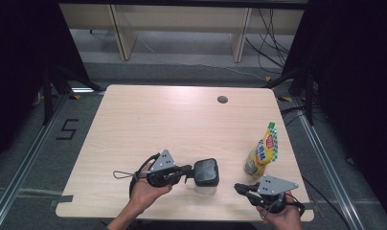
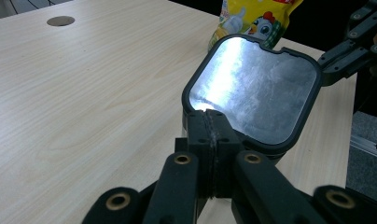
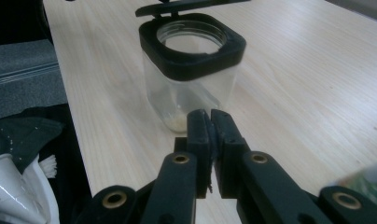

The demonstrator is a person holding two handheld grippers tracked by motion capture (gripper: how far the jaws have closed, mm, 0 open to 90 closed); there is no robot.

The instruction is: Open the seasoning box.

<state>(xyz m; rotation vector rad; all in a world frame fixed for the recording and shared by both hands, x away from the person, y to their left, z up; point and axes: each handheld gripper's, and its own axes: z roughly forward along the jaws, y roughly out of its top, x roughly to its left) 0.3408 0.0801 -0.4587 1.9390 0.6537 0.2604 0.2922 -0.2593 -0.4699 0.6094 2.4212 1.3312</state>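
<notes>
The jar (image 3: 191, 70), clear, rigid and nearly empty, stands near the table's (image 1: 148, 115) front edge. It is probably light, smooth-walled and easily tipped; grip its black collar. The left gripper (image 1: 187, 171), closed, touches the hinged lid (image 2: 254, 95). The right gripper (image 1: 240, 189), closed and empty, lies well apart.

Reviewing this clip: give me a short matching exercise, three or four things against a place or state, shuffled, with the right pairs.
Things:
1. jar
2. lid
3. yellow pouch
4. cable hole

Places or states:
A. far side of the table
B. swung up, inside facing the left gripper
C. clear, a little pale residue at the bottom
D. standing near the table's right edge

Pairs: 1-C, 2-B, 3-D, 4-A
</notes>
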